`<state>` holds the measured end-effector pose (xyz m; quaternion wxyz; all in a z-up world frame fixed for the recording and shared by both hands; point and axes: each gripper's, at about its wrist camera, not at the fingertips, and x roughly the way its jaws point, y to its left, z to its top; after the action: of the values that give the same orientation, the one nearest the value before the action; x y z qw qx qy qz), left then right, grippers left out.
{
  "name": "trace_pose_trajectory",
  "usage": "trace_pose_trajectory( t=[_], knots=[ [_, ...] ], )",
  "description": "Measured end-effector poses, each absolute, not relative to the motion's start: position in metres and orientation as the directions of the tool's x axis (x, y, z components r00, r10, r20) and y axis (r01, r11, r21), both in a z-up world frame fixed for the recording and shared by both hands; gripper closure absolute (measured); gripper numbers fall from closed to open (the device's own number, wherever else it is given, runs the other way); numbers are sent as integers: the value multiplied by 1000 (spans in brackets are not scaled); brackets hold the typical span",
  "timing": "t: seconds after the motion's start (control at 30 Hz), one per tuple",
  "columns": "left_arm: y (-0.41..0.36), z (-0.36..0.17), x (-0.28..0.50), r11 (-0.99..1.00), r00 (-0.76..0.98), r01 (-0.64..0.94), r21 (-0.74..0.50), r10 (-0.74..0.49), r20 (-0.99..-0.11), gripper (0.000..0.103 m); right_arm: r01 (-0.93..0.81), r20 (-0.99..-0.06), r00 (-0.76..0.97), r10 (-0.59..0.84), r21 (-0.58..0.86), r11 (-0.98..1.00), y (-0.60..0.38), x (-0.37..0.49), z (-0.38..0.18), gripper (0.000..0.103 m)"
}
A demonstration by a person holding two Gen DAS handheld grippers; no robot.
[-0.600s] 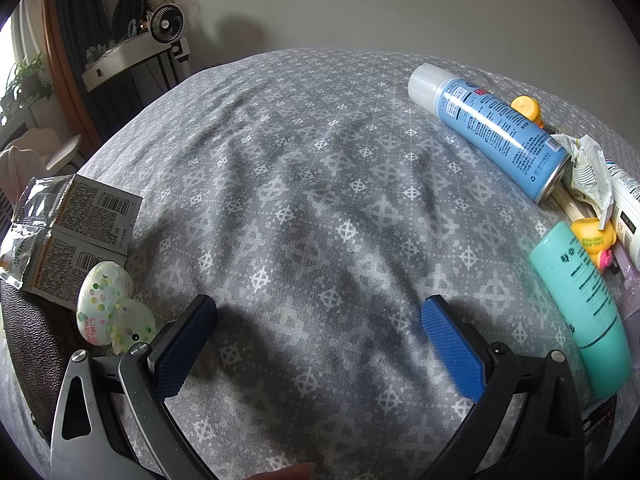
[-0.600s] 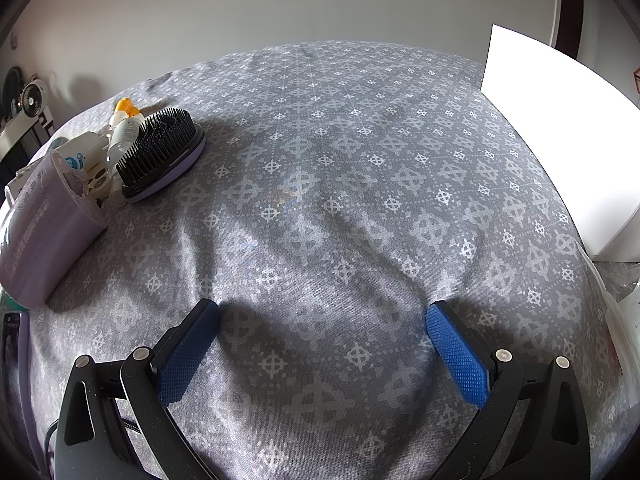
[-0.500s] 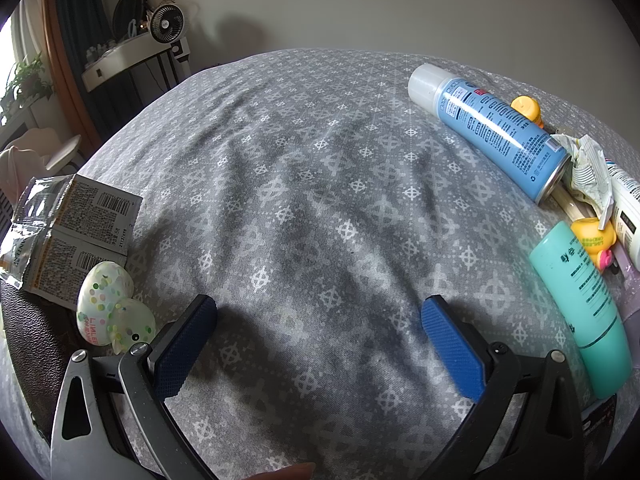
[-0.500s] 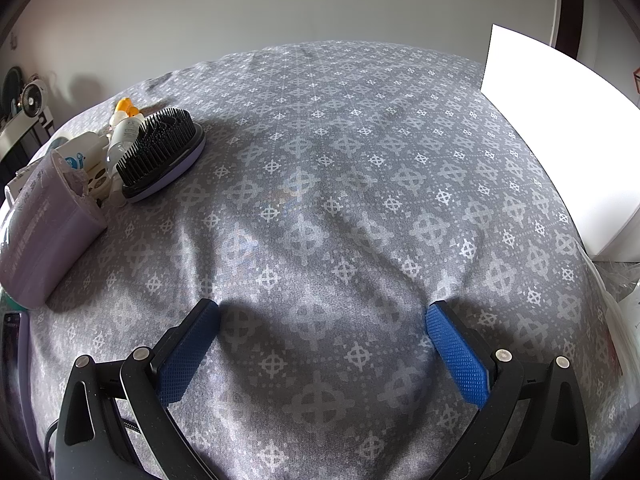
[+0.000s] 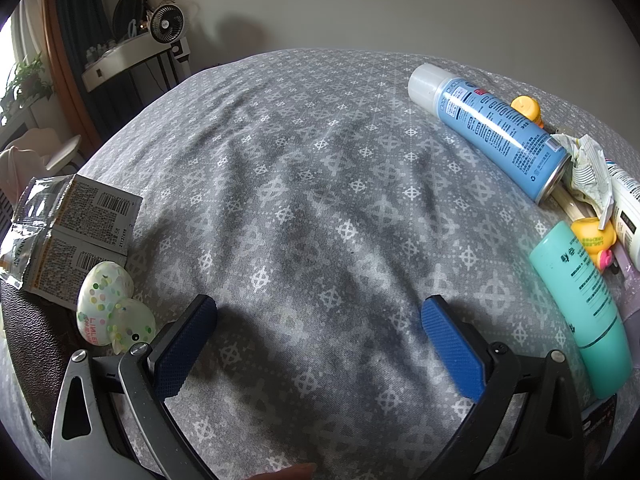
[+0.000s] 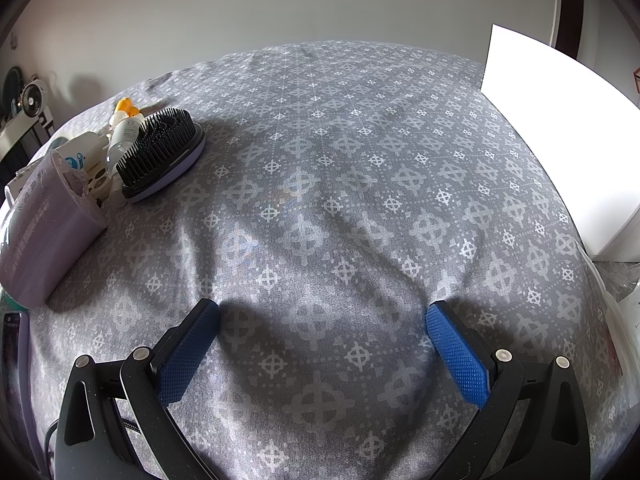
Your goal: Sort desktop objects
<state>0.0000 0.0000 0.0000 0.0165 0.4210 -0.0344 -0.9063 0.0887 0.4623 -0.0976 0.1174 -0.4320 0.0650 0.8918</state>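
My left gripper [image 5: 318, 310] hangs open over bare grey patterned cloth [image 5: 304, 168], nothing between its blue pads. To its right lie a blue spray can [image 5: 490, 130], a teal bottle [image 5: 580, 308], yellow duck toys [image 5: 592, 236] and a white tube [image 5: 628, 216]. At its left sit foil sachets [image 5: 68, 224] and a dotted translucent egg toy [image 5: 108, 308]. My right gripper [image 6: 322, 316] is open too, above the empty cloth. Far to its left lie a black-bristled brush [image 6: 162, 152], a lilac bottle [image 6: 44, 232] and small white bottles [image 6: 92, 152].
A white box [image 6: 560, 136] stands at the right edge of the right wrist view, with clear plastic wrapping [image 6: 624, 280] below it. A shelf with a small fan [image 5: 166, 26] stands beyond the table's far left. A fingertip [image 5: 288, 472] shows at the bottom of the left wrist view.
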Motion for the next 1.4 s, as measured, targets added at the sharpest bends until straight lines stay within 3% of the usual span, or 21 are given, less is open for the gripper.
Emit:
trace_pose_trajectory(
  t=[0.63,1.0,1.2,1.4],
  knots=[
    [-2,5,-2,-998,-641,-7,68,-48,-766,0,-265,-786,-599,153,15,-964,462,89,-98,0],
    [0,24,26,-997,-488,-34,76,-50,-871,0,-265,-786,-600,152,16,-964,462,89,-98,0],
    [41,65,38,-994,-555,-97,46,16,-832,0,-265,-785,-600,151,17,-964,462,89,-98,0],
    [98,58,27,-990,-511,-130,50,24,-859,0,-266,-786,-600,152,17,-964,462,89,-98,0]
  ],
)
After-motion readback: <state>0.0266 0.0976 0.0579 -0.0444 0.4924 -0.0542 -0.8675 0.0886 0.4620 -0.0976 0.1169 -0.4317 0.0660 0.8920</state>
